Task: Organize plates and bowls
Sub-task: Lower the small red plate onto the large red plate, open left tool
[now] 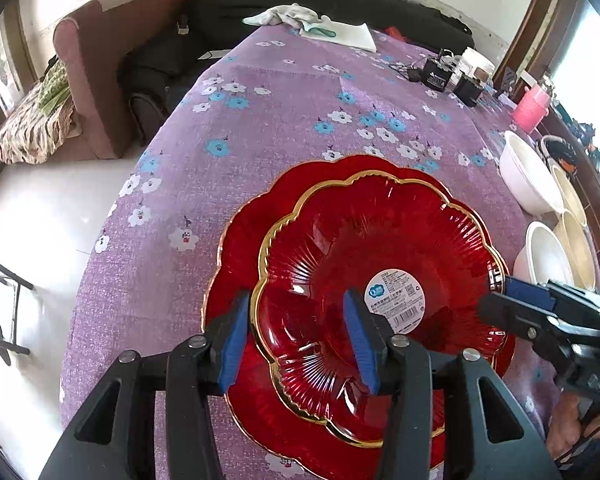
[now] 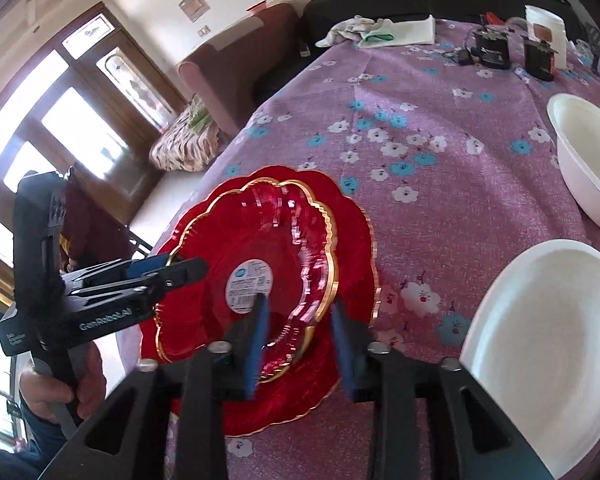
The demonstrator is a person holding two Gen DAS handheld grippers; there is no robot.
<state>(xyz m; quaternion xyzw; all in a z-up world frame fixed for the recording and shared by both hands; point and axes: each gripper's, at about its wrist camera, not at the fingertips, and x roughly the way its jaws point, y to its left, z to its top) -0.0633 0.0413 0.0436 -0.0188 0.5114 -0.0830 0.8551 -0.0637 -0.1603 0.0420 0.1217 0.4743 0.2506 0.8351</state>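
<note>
A red glass plate with a gold scalloped rim and a round white label [image 1: 380,264] [image 2: 260,264] lies on top of a larger red scalloped plate [image 1: 240,240] [image 2: 352,232] on the purple flowered tablecloth. My left gripper [image 1: 296,344] is open, its blue pads astride the top plate's near rim; it also shows in the right wrist view [image 2: 168,268]. My right gripper [image 2: 300,348] is open over the plates' right rim; it shows at the right of the left wrist view [image 1: 516,300]. White bowls [image 1: 530,176] [image 2: 544,352] stand to the right.
Cream bowls [image 1: 576,248] lean beside the white ones. Black boxes [image 1: 436,74], a jar and a pink cup [image 1: 534,106] stand at the far right of the table. Cloths and paper [image 1: 340,32] lie at the far edge. A sofa and armchair stand beyond.
</note>
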